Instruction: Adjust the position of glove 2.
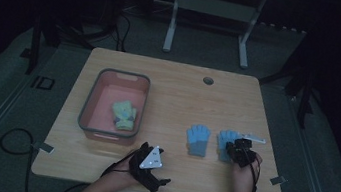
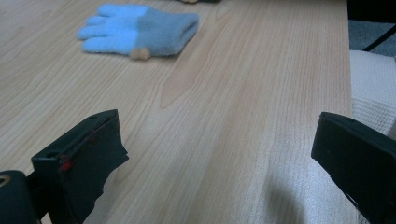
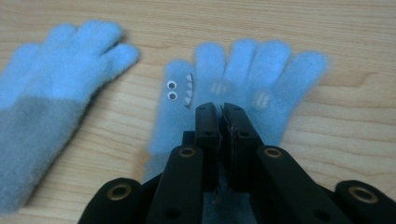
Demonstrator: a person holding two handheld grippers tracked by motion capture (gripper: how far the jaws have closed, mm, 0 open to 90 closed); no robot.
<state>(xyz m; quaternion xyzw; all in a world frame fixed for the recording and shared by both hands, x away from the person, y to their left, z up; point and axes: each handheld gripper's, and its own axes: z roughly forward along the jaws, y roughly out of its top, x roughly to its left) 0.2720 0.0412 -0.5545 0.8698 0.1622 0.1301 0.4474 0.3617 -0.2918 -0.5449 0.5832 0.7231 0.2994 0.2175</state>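
Bench (image 1: 173, 96): we see wood, dim room.
Bin (image 1: 88, 102): far left, green gloves (image 1: 124, 114) inside.
Blue gloves: two, flat, side by side.
Right gripper (image 3: 221, 110): fingers pinching right glove (image 3: 243, 88).
Left gripper (image 2: 219, 154): fingers spread, left glove (image 2: 140, 31) beyond.

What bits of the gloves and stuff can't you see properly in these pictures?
- Right glove: its cuff sits behind the right gripper in the right gripper view, so whether the shut jaws pinch fabric is unclear.
- Left glove: cut off by the frame's left edge there.
- Bundle in the pink bin: too small and dim in the high view to identify.
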